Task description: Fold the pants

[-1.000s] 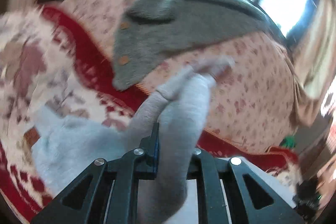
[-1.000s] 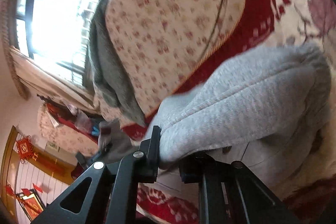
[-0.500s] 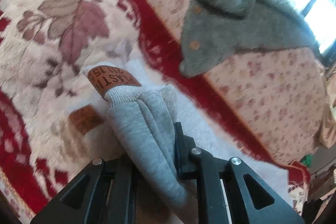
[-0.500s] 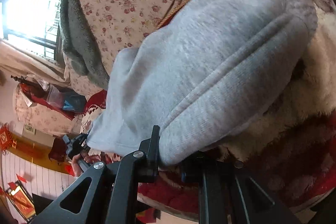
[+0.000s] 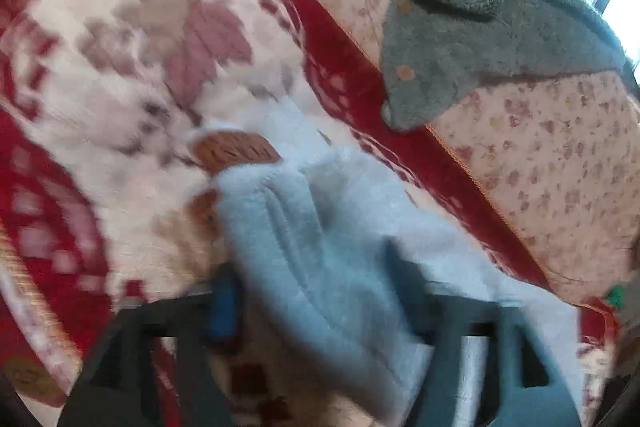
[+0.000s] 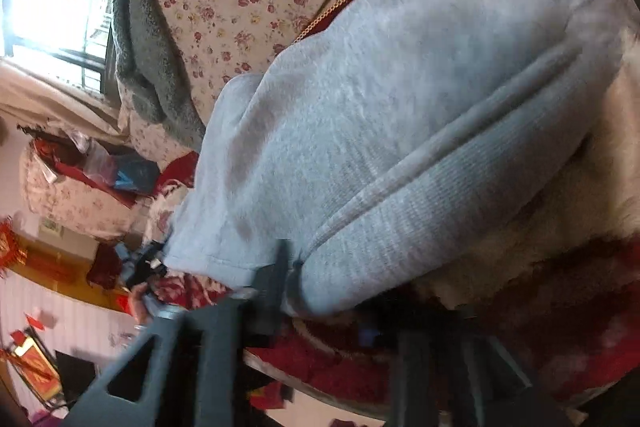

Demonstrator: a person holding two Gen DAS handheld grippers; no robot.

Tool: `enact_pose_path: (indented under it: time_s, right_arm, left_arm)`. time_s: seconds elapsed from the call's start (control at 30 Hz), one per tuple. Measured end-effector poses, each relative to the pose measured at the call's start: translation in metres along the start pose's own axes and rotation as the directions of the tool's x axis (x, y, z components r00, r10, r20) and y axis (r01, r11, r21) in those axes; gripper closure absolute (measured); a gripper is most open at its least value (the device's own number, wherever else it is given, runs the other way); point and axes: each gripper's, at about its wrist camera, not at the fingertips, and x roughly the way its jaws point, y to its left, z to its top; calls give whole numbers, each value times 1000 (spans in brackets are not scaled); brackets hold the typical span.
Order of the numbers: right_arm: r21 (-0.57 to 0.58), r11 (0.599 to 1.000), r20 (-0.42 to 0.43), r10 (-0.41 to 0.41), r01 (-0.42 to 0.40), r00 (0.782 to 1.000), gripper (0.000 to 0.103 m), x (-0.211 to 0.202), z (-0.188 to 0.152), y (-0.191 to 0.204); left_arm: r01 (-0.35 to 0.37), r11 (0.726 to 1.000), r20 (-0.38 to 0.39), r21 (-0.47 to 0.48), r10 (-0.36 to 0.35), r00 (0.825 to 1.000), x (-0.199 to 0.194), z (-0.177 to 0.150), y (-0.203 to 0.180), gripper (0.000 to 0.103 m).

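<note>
— Tongs first: what are they doing?

— Both are letting go. Left tongs (image 5: 316, 303) are spreading wide, the grey pants (image 5: 320, 247) lying loose between the blurred fingers with no pad pressing that I can make out. Right tongs (image 6: 340, 275) are opening too, the ribbed band (image 6: 420, 219) sitting just ahead of them, not pinched.

— Where do the pants lie?

— On the red-and-cream floral blanket (image 5: 120, 67) of the bed, doubled over, beside the flowered quilt (image 5: 540, 155) that carries a grey fleece jacket (image 5: 480, 27).

— How will they handle?

— Soft, thick knit, I judge; light, limp, not slippery, nothing to break. They will sag and bunch wherever unsupported.

— So where to grip?

— At the firmer parts: the ribbed band or a cuff near the brown label (image 5: 236, 151), one corner per hand, layers pinched together.
</note>
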Motion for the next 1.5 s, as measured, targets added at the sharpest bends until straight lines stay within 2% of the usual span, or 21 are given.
enact_pose_path:
  time_s: [0.03,0.07,0.13,0.23,0.33,0.4,0.43,0.53,0.6,0.63,0.67,0.7,0.83,0.97,1.03,1.13,1.27,1.33,1.37,1.43,1.5]
  right_arm:
    - [-7,1000,16,1,-1,1000,22,-11,0,0]
    - [-17,1000,29,-8,8,1000,19,-19,0,0]
    - [-32,999,49,-27,29,998,19,-35,0,-3]
    - [24,999,75,-33,31,997,19,-53,2,-22]
    - [139,990,117,-2,-15,993,17,-56,7,-51]
    - [186,976,163,84,-114,983,17,-50,15,-66]
    - [207,968,172,103,-138,980,15,-44,19,-72]
    - [300,941,175,104,-154,979,10,-23,32,-91]
    - [289,943,209,108,-167,972,11,-21,43,-87]
    - [261,948,223,123,-180,967,19,-21,49,-83]
    - [229,955,242,134,-191,961,34,-21,53,-79]
    - [221,959,244,120,-175,962,63,-21,56,-77]
    - [196,968,266,102,-158,958,74,-35,51,-71]
    - [146,977,304,106,-156,947,77,-65,34,-58]
    - [117,985,310,83,-124,947,77,-78,21,-46]
    - [84,996,298,-11,-14,955,77,-80,7,-42]
    - [233,972,241,-93,36,966,74,-56,2,-80]
    - [220,968,214,-166,118,963,45,-55,3,-82]
    - [209,966,202,-194,151,960,41,-62,4,-79]
    - [179,956,200,-266,232,943,36,-80,7,-74]
    - [135,930,246,-366,342,898,30,-107,10,-63]
  left_arm:
    - [-57,998,54,26,56,997,-11,-1,-4,13]
    - [-105,993,108,53,99,989,-23,-3,-8,13]
    - [-155,984,174,89,138,975,-41,-5,-14,13]
    - [-118,983,202,140,89,975,-59,-11,-29,13]
    - [-47,979,175,196,12,984,-67,-21,-57,13]
    - [8,975,129,223,-37,991,-64,-32,-80,13]
    - [28,971,106,237,-55,993,-61,-38,-90,13]
    - [79,945,44,319,-98,994,-49,-63,-126,13]
    - [81,929,17,361,-93,996,-38,-81,-145,13]
    - [88,925,-1,368,-95,996,-32,-86,-151,13]
    - [92,923,-20,374,-91,996,-25,-93,-156,13]
    - [86,921,-43,381,-75,996,-16,-99,-162,13]
    - [61,924,-110,378,-20,994,9,-115,-166,13]
    - [52,906,-100,420,-11,995,10,-125,-168,13]
    - [47,898,-97,438,-5,995,11,-129,-170,13]
    - [42,891,-82,452,-5,997,14,-133,-171,10]
    - [31,886,-67,462,0,998,13,-135,-173,8]
    - [41,889,-56,456,-17,998,7,-134,-173,8]
    - [53,889,-47,454,-36,998,1,-133,-175,8]
    - [68,877,-15,475,-70,997,-12,-131,-184,8]
    - [94,853,2,514,-111,994,-23,-131,-201,8]
